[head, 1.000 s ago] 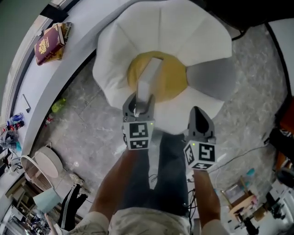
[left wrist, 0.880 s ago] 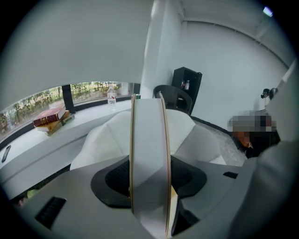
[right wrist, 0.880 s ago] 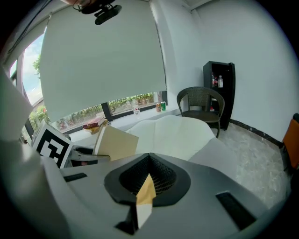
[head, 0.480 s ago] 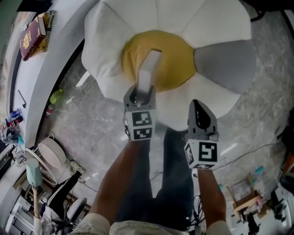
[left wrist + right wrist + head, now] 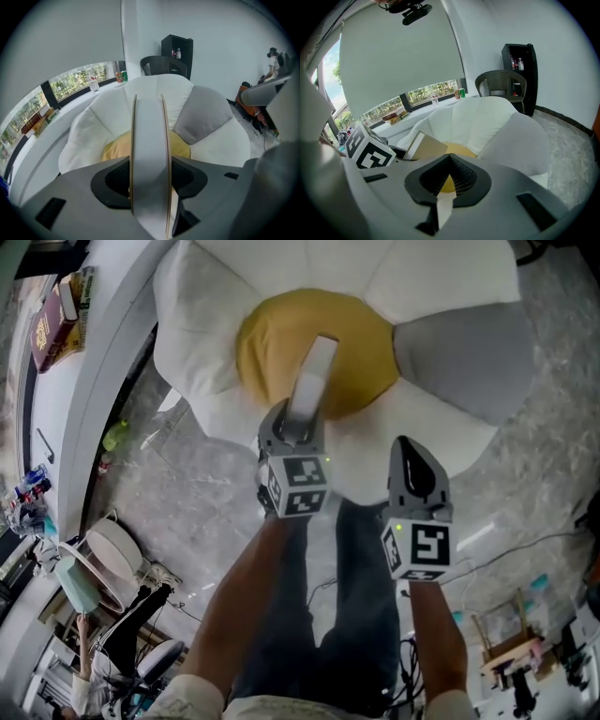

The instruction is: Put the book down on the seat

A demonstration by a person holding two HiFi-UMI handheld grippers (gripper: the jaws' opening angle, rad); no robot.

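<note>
Head view, seat [image 5: 281, 296]: flower-shaped cushion with white petals, one grey petal [image 5: 459, 352] and a yellow centre [image 5: 272, 343]; on marble floor [image 5: 187, 484].
Head view, book [image 5: 314, 381]: pale, edge-up, over yellow centre, sticking forward out of left tongs; contact with seat unclear.
Head view, left tongs [image 5: 296, 420]: clamped on near end of book, pointing down at seat.
Head view, right tongs [image 5: 405, 446]: closed tight, empty, just beside left tongs, over front white petal.
Head view, ledge [image 5: 94, 381]: curved, white, left of seat; red books [image 5: 42, 329] at far end.
Left gripper view, tongs: jaws wide apart, one on each cover, pads pressing on book; spine upright, facing camera.
Left gripper view, behind book: yellow centre and grey petal; dark chair [image 5: 164, 65] and black shelf [image 5: 177, 49] by wall; bottle [image 5: 93, 80] on ledge.
Right gripper view, tongs: jaws meeting at tips, nothing between.
Right gripper view, book: left of jaws, tilted, over yellow centre, lower end hidden behind tongs body; marker cube [image 5: 370, 151] of left tongs just beside it.
</note>
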